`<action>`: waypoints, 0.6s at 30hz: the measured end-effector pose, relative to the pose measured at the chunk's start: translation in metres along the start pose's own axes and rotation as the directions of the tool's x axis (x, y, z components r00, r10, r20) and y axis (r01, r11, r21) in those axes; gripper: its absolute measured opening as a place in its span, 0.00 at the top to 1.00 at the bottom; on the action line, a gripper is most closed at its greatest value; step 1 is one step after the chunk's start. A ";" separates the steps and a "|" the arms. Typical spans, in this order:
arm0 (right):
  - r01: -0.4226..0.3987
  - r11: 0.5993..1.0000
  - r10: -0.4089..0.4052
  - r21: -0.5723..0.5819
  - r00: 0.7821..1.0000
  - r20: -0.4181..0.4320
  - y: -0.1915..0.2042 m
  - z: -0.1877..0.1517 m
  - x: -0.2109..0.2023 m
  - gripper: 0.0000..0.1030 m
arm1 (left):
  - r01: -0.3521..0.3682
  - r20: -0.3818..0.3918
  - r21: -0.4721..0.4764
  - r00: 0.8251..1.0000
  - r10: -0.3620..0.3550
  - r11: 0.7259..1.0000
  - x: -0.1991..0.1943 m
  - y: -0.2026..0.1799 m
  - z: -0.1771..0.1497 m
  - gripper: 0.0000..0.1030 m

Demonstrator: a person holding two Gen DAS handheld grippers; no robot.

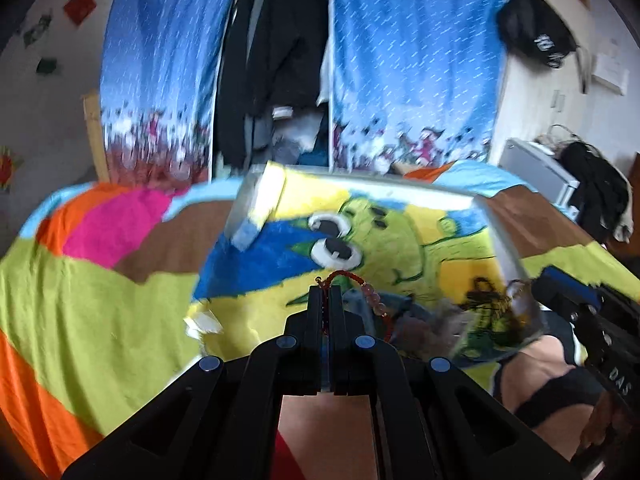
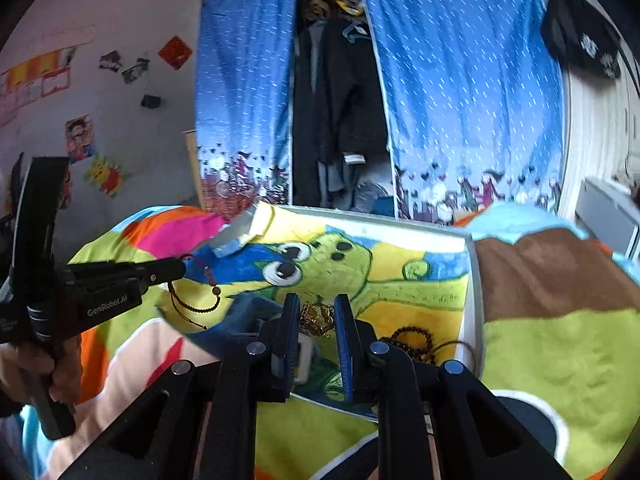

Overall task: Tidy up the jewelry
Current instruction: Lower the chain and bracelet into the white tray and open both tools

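My left gripper [image 1: 330, 286] is shut on a red beaded string [image 1: 348, 274]; its pinkish beads [image 1: 374, 300] trail off to the right. In the right wrist view that left gripper [image 2: 178, 270] hovers over the left part of a white-rimmed tray [image 2: 470, 280] painted with a green cartoon figure, and the red beaded string [image 2: 196, 306] dangles from it in a dark loop. My right gripper [image 2: 317, 300] stands open just above the tray. A gold bracelet [image 2: 318, 318] lies between its blue-padded fingers [image 2: 290, 332]. A dark bead bracelet [image 2: 412, 340] lies in the tray to the right.
The tray rests on a bed with a colourful cover [image 2: 540, 340]. Blue curtains [image 2: 460, 100] and hanging dark clothes [image 2: 340, 100] stand behind the bed. A hand [image 2: 24, 368] holds the left gripper's handle. A grey box [image 2: 608, 208] sits at the far right.
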State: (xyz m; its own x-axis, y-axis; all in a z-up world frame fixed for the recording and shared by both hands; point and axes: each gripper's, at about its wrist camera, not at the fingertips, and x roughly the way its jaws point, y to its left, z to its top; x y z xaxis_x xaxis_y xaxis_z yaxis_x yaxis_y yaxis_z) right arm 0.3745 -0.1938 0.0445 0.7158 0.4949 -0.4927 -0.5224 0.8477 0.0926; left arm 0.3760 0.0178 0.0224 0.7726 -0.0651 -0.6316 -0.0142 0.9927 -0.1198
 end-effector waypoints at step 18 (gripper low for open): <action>0.049 0.995 -0.040 0.093 0.995 -0.090 -0.020 -0.048 0.028 0.63 | -0.012 -0.131 -0.112 0.991 -0.003 0.994 0.038 0.016 -0.019 0.48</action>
State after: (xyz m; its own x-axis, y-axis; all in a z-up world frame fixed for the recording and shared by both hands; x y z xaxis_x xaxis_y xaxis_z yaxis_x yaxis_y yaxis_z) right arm 0.3831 -0.2057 -0.0129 0.6914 0.4410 -0.5722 -0.4418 0.8848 0.1482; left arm 0.3931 0.0294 -0.0185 0.6828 -0.0808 -0.7262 -0.0945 0.9758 -0.1974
